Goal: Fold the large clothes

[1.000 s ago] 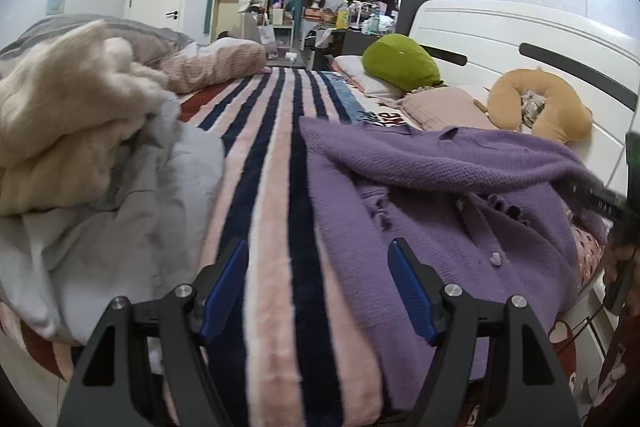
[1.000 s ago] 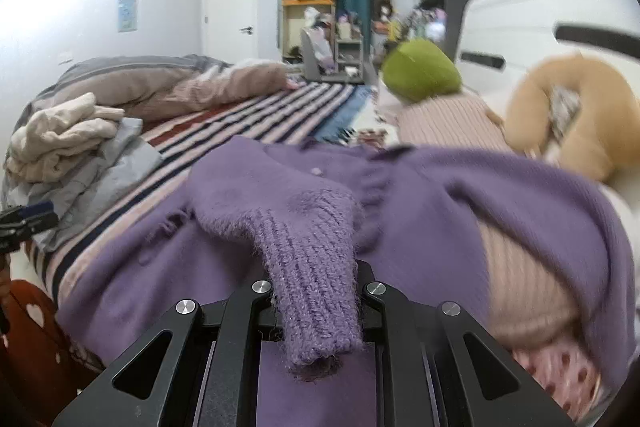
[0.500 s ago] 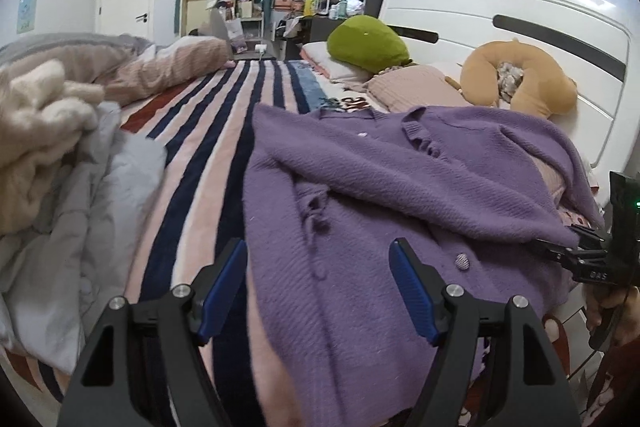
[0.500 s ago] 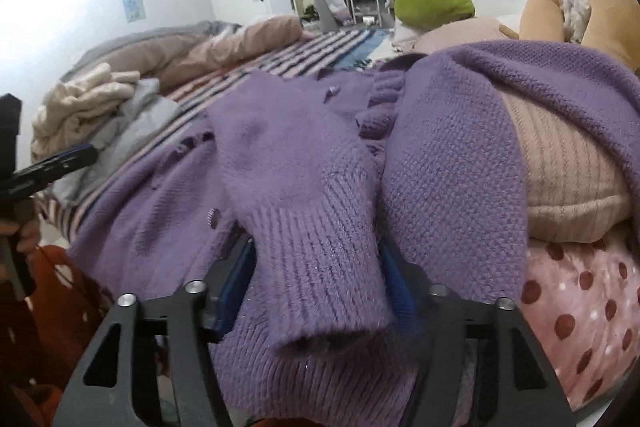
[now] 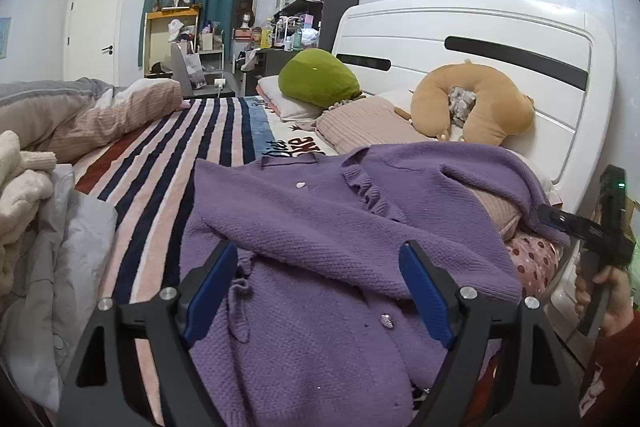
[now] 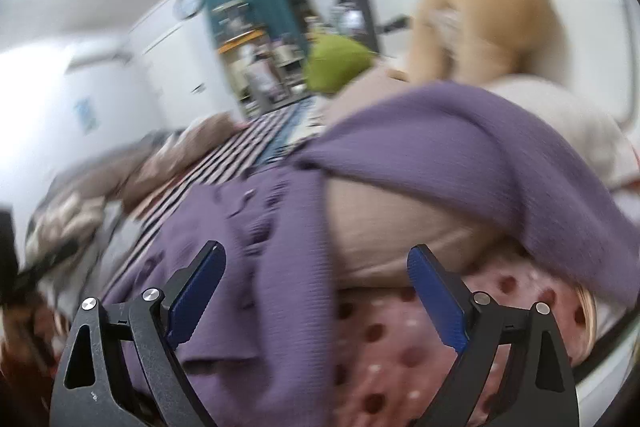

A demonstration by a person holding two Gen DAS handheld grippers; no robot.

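Purple cardigan (image 5: pixel 320 227) lies spread on the striped bed (image 5: pixel 168 163) for folding, while left gripper (image 5: pixel 316 287) and right gripper (image 6: pixel 316 291) are opening, clamping nothing.

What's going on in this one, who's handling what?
A person with a gripper in each hand is folding a purple cardigan spread on a striped bed. One sleeve already lies folded across its front. The left gripper hovers over the cardigan, jaws opening, gripping nothing. The right gripper, its view blurred, is also opening, empty, near the far side draped over a beige pillow.
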